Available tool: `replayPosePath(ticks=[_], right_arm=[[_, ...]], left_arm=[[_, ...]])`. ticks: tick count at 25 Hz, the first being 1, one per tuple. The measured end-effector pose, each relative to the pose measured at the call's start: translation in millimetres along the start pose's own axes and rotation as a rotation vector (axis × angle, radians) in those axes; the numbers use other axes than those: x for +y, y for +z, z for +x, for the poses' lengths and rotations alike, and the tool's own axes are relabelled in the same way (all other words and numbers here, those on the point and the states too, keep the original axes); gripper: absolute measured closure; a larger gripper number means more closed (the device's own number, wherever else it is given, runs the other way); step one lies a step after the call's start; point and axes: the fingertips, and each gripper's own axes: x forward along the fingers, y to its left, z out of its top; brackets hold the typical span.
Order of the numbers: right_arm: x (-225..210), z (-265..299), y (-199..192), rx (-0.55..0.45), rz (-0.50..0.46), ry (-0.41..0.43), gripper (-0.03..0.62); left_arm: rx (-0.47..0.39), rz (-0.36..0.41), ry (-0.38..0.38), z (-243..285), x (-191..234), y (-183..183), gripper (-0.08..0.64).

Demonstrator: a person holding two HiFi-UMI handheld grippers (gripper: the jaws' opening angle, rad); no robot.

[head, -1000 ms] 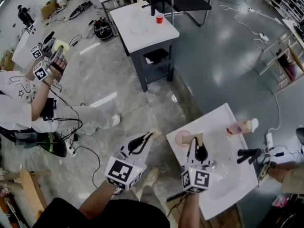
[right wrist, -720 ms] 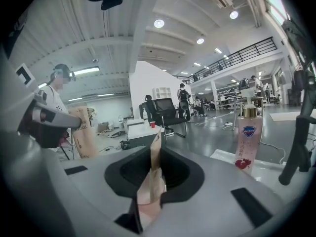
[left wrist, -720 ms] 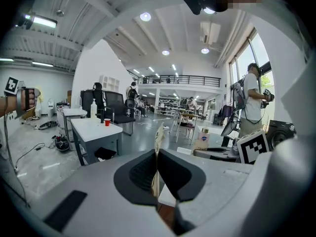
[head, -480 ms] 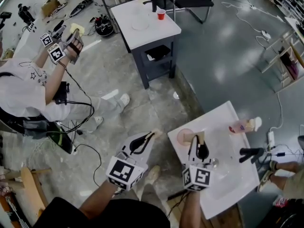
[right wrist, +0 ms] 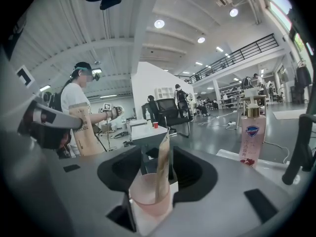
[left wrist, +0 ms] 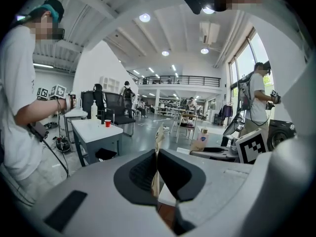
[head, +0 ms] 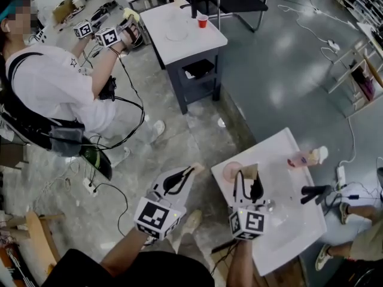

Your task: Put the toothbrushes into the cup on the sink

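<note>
At the sink's [head: 287,220] left corner stands the cup [right wrist: 148,201], pink and upright, with one brush [right wrist: 163,167] in its paper sleeve already leaning inside it. Your right claw [head: 249,184] sits around that brush with its jaws spread wide. They have just been opening, and the pads do not touch the sleeve, so the brush rests on the cup alone. That half of the job looks done.

Your left claw [left wrist: 157,164] is off the sink, over the floor just beside its left edge. Its jaws are pressed together on the second brush [left wrist: 159,132], which sticks out ahead of them. That one is what remains: you need to bring it over the rim and let it drop in beside the first. I would back the right claw away first, since it crowds the cup.

Near the sink's far edge a bottle [right wrist: 252,139] stands, and a tap [head: 314,193] rises at the right edge. Neither looks to be in your way. I see no other brush lying about.
</note>
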Motion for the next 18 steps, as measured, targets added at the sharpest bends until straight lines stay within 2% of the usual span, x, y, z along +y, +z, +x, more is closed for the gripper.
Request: replayPosePath(ticks=[8, 11, 18], right_arm=[[-0.2, -14.8, 14.2, -0.024, -0.017, -0.015, 0.403], [2.0, -26.7, 27.1, -0.042, -0.031, -0.024, 0.403], [4.2, -62.8, 66.1, -0.102, -0.069, -0.064, 0.414]], left_arm=[[-0.038, 0.019, -0.009, -7.7, -5.8, 11.3, 0.552], [-0.057, 0.006, -0.027, -15.2, -12.6, 25.6, 0.551], [-0.13, 0.035, -0.046, -33.0, -29.3, 53.3, 0.552]])
